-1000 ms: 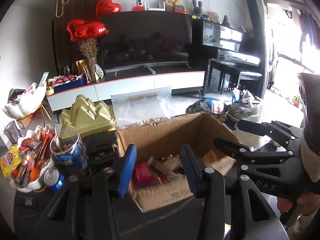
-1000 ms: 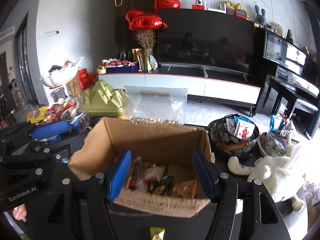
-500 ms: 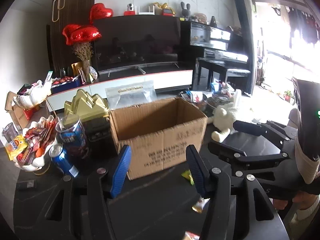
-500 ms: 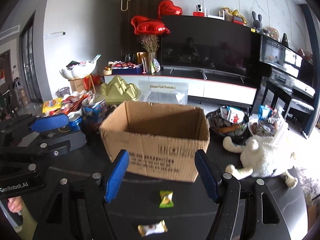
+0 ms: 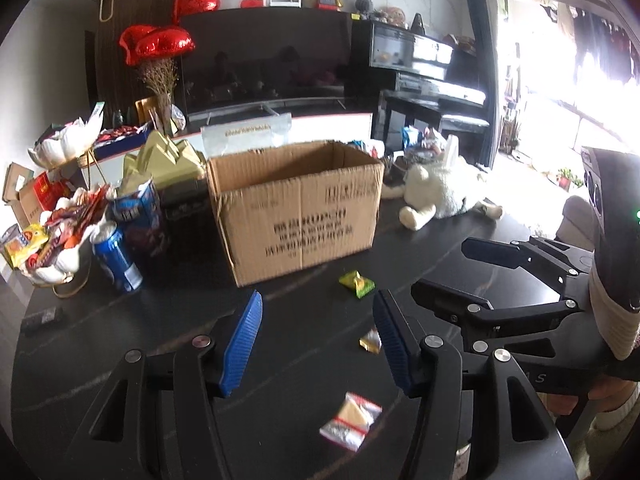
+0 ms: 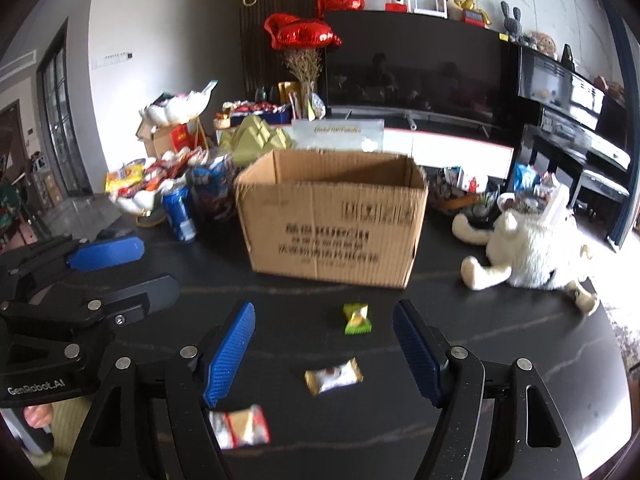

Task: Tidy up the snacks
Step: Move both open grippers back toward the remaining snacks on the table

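Observation:
An open cardboard box [image 5: 300, 208] [image 6: 332, 232] stands on the black table [image 5: 160, 340]; its inside is hidden from here. In front of it lie three wrapped snacks: a green one [image 5: 357, 281] [image 6: 357, 319], a gold one [image 5: 371, 341] [image 6: 334, 376] and a clear packet with red ends [image 5: 351, 420] [image 6: 239, 426]. My left gripper [image 5: 317, 296] [image 6: 158, 266] hovers open over bare table, short of the box. My right gripper [image 6: 324, 306] [image 5: 440, 268] is open beside it, with the green and gold snacks lying on the table below its gap. Neither holds anything.
Left of the box stand a blue can [image 5: 116, 256] [image 6: 180, 212], a snack bag and a shell dish [image 5: 52, 272] heaped with snacks. A white plush toy [image 5: 440, 188] [image 6: 528, 248] lies at the right. Bowls of snacks sit behind it.
Both grippers have drawn back from over the box toward the table's near side and sunk a little. The box's contents have dropped out of sight and the loose snacks have come into view. Both jaws stand slightly wider.

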The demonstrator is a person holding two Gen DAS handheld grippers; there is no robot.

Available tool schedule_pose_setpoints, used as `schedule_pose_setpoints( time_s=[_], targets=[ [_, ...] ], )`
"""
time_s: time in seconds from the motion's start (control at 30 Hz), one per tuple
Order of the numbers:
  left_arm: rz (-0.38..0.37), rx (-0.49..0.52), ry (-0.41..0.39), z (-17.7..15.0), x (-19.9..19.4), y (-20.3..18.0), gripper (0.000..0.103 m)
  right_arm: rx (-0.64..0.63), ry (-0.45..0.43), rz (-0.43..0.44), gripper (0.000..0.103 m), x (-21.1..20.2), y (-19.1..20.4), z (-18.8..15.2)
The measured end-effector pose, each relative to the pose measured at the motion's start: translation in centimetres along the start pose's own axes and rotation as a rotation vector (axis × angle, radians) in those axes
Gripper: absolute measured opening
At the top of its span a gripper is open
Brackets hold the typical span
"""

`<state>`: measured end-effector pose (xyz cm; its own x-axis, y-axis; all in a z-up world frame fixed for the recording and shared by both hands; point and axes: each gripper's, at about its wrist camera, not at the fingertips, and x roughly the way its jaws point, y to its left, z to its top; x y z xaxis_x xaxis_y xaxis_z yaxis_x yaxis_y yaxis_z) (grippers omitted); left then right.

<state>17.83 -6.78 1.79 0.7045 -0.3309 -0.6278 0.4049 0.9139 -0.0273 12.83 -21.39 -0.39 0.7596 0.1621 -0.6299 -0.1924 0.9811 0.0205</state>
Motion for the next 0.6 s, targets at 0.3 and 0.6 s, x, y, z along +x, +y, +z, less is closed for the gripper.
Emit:
schedule_pose_setpoints(
  time_s=[0.3, 0.6],
  targets=[
    [-0.049, 0.011, 0.096, -4.7, 1.4, -1.3, 0.057, 0.025, 0.085, -0.014, 0.072, 0.5, -0.1, -4.3],
    [-0.099, 0.023, 0.200, -8.5, 4.3, -2.2, 0.057, 0.074, 0.203, -0.008, 0.072, 2.9, -0.8, -8.6]
  ],
)
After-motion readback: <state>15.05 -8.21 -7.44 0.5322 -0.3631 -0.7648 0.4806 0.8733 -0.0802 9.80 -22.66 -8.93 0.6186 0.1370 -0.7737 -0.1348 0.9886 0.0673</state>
